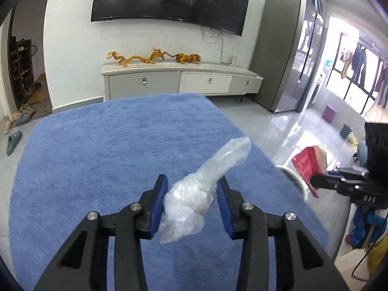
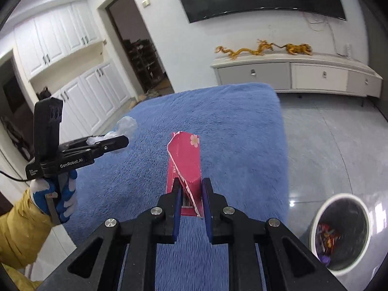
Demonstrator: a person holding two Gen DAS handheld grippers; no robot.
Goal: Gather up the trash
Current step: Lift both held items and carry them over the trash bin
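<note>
My left gripper [image 1: 192, 184] is shut on a knotted clear plastic bag [image 1: 194, 194] and holds it above the blue rug [image 1: 97, 157]. It also shows at the left of the right wrist view [image 2: 121, 140], with the plastic bag [image 2: 126, 125] sticking out past its fingers. My right gripper [image 2: 190, 184] is shut on a crushed pink carton [image 2: 185, 160] above the rug [image 2: 230, 133]. In the left wrist view the right gripper [image 1: 315, 181] holds the carton [image 1: 308, 163] at the right edge. A white trash bin [image 2: 339, 232] with wrappers inside stands on the floor at lower right.
A white TV cabinet [image 1: 179, 77] with golden dragon figures [image 1: 150, 57] stands at the far wall under a wall TV [image 1: 169, 0]. Grey glossy floor [image 2: 327, 145] lies right of the rug. Slippers [image 1: 14, 140] lie at left; a tall grey cabinet [image 1: 281, 48] stands at right.
</note>
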